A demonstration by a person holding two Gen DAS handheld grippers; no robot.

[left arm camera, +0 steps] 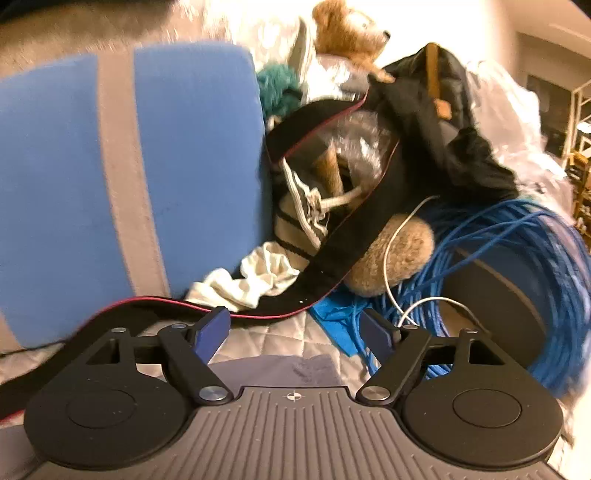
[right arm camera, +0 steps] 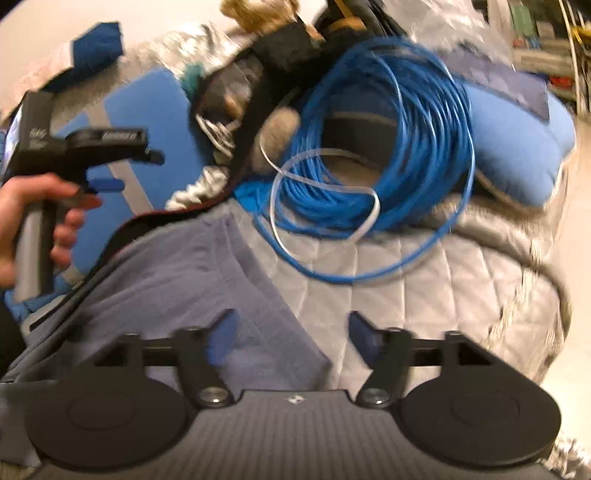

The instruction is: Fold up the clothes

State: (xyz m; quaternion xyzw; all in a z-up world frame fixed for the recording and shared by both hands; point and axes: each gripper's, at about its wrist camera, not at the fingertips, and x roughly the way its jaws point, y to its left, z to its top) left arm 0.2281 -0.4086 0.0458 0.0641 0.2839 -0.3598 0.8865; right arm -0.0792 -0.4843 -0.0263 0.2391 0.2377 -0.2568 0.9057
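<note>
In the left wrist view, the left gripper [left arm camera: 295,332] is spread wide and holds nothing, above a soft grey-purple garment [left arm camera: 280,365] on the quilted silver bedspread [left arm camera: 266,339], with a coil of blue cable [left arm camera: 517,258] crowding its right. In the blurred right wrist view, the right gripper [right arm camera: 291,332] is likewise released and empty over the garment's edge [right arm camera: 207,266], bare quilt lies open rightward, and the person's hand [right arm camera: 33,218] grips the left tool's handle, partly cut off at the left border.

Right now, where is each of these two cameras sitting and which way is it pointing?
Left wrist view: sits on the left gripper, looking low across the quilted bed at the blue cushion, teddy bear and clutter; only its own open fingers show.
Right wrist view: sits on the right gripper, looking down over the grey-blue garment; the person's hand holding the left gripper shows at left.
Shared: blue cable coil, black strap, blue cushion.
</note>
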